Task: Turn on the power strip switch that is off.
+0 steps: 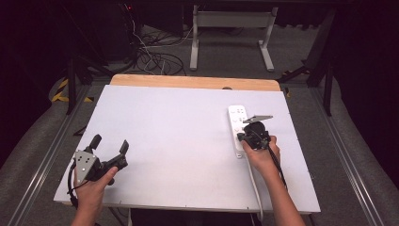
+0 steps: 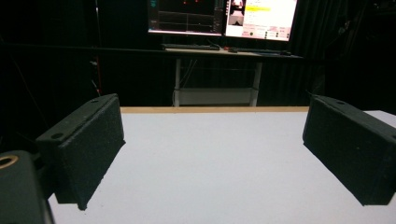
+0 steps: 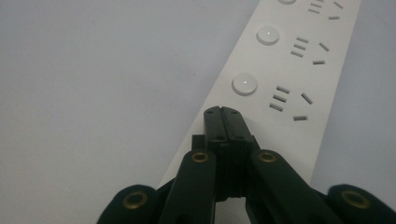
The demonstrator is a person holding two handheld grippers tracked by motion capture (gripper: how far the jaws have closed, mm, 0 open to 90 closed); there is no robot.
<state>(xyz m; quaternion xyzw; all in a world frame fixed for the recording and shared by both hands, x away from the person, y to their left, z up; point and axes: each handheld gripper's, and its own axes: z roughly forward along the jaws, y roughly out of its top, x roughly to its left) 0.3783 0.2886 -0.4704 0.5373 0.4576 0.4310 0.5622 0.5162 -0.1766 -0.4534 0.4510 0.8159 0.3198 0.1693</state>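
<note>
Now the white counter point(image 1: 164, 141) carries a power strip point(image 1: 238, 129) at its right side. The right hand-held gripper point(image 3: 222, 114), jaws together, tips on the strip just short of a round switch point(image 3: 244, 83), seems set to press it; next, nudge forward. The left hand-held gripper point(image 1: 110, 145) waits apart, holding nothing.

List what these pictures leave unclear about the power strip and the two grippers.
- Power strip: in the high view the right gripper and hand cover its near part; in the right gripper view its far end runs off the top edge.
- Whether the shut tips press the strip or hover: the jaws hide the contact.
- Switch positions: too small to read.
- Left gripper: open over bare table.
</note>
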